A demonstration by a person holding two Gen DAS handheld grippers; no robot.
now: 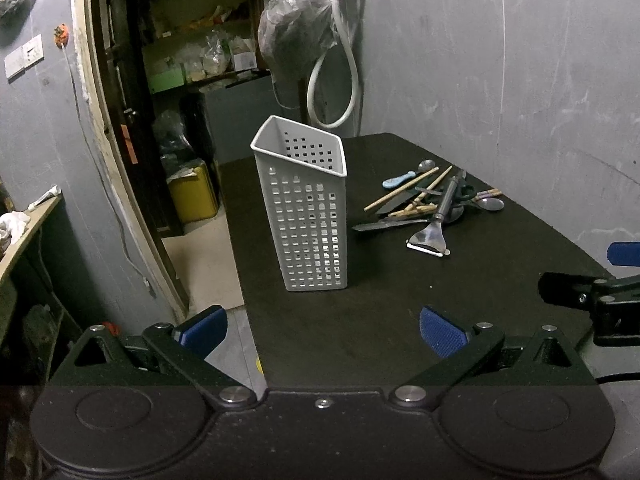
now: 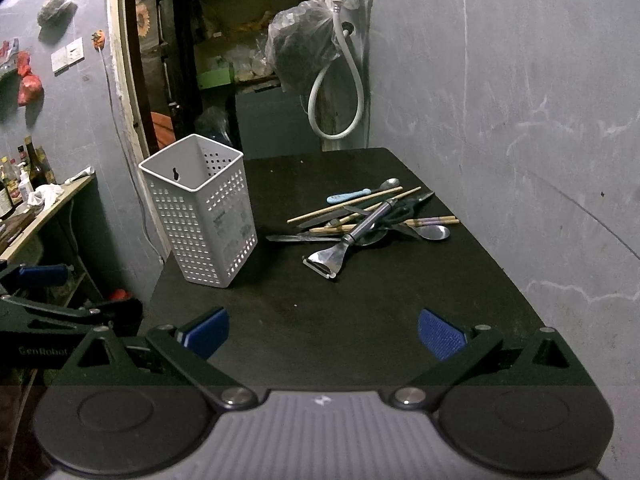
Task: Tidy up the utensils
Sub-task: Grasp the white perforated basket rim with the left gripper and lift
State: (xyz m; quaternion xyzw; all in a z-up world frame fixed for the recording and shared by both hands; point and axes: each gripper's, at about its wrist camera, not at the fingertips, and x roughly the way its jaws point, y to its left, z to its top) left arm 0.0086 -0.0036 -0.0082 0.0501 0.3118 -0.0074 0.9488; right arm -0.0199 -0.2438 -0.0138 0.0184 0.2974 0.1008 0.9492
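Observation:
A white perforated utensil holder (image 1: 306,208) stands upright and empty on the black table (image 1: 380,320); it also shows in the right wrist view (image 2: 204,216). A pile of utensils (image 1: 430,204) lies to its right: a metal peeler (image 2: 340,248), chopsticks (image 2: 344,205), spoons (image 2: 434,232), knives and a blue-handled spoon (image 2: 348,197). My left gripper (image 1: 322,332) is open and empty, near the table's front edge, in front of the holder. My right gripper (image 2: 322,332) is open and empty, in front of the pile.
A grey wall runs along the table's right side and back. A doorway to a cluttered storeroom (image 2: 224,60) opens behind the holder. A hose and a bagged bundle (image 2: 304,44) hang on the back wall. A shelf with bottles (image 2: 24,188) stands at left.

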